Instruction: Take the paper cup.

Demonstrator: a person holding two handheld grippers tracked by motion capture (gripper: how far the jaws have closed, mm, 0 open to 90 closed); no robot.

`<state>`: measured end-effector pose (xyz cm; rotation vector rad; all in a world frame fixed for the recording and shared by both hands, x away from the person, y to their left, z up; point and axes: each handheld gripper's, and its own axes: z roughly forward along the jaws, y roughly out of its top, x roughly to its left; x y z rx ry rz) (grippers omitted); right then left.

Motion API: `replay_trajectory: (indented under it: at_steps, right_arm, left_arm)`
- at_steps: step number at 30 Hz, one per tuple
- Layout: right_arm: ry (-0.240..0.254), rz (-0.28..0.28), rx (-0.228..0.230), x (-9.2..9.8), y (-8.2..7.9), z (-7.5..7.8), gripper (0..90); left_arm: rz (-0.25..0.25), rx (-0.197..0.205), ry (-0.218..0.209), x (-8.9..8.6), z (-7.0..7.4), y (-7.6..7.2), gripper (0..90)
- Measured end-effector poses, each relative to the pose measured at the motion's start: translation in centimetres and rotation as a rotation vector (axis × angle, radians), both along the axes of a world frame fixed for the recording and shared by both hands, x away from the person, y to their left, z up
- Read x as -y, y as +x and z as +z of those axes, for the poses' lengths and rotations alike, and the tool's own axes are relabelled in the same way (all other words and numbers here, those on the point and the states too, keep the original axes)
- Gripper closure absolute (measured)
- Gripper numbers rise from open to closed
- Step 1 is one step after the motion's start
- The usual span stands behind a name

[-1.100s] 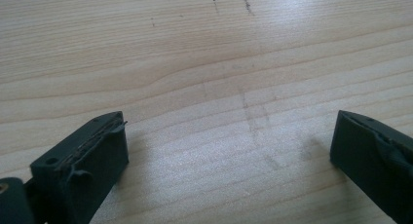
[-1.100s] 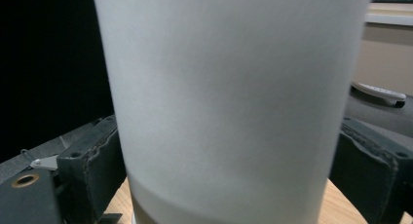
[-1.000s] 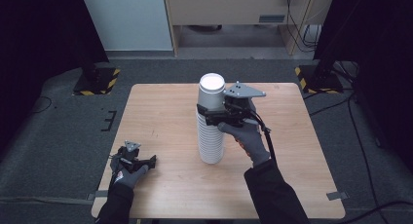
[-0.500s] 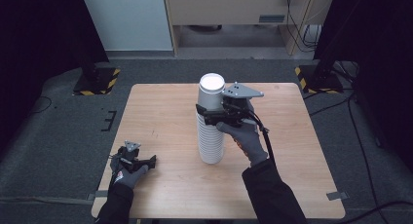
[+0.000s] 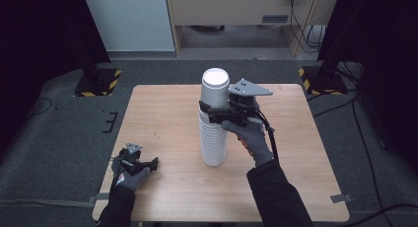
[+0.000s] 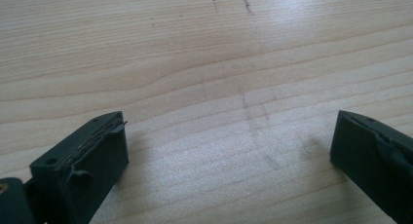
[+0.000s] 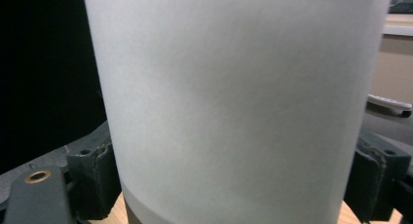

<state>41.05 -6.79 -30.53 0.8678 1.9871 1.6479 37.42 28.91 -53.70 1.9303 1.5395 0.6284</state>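
Top white paper cup [image 5: 215,89] of tall stack [image 5: 213,138] | right gripper [image 5: 209,111] fingers squeeze it to lift | left gripper [image 5: 153,162], away from stack, rests on desk [image 5: 305,177], fingers wide apart, empty

the left gripper [image 5: 148,164] is held low at the near left by a gloved hand [image 5: 129,175], its jaws spread wide apart. the right gripper [image 5: 213,112] is raised mid-air, forearm extended forward, jaws clamped.

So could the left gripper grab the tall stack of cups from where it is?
Probably not without moving. The left gripper rests open near the table's front left corner, apart from the stack of cups. The wood between is bare, but the right gripper already clasps the stack.
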Motion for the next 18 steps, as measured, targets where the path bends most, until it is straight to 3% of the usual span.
replay_trajectory:
  at_steps: [6,18]
  right_arm:
    - [-0.005,-0.002,0.017,-0.1,0.0,0.4,13.2]
    - [0.048,-0.005,0.053,0.5,-0.3,2.4,13.3]
  left_arm:
    - [0.0,0.0,0.0,0.0,0.0,0.0,0.0]
    - [0.001,0.002,-0.002,0.0,0.0,0.0,0.0]
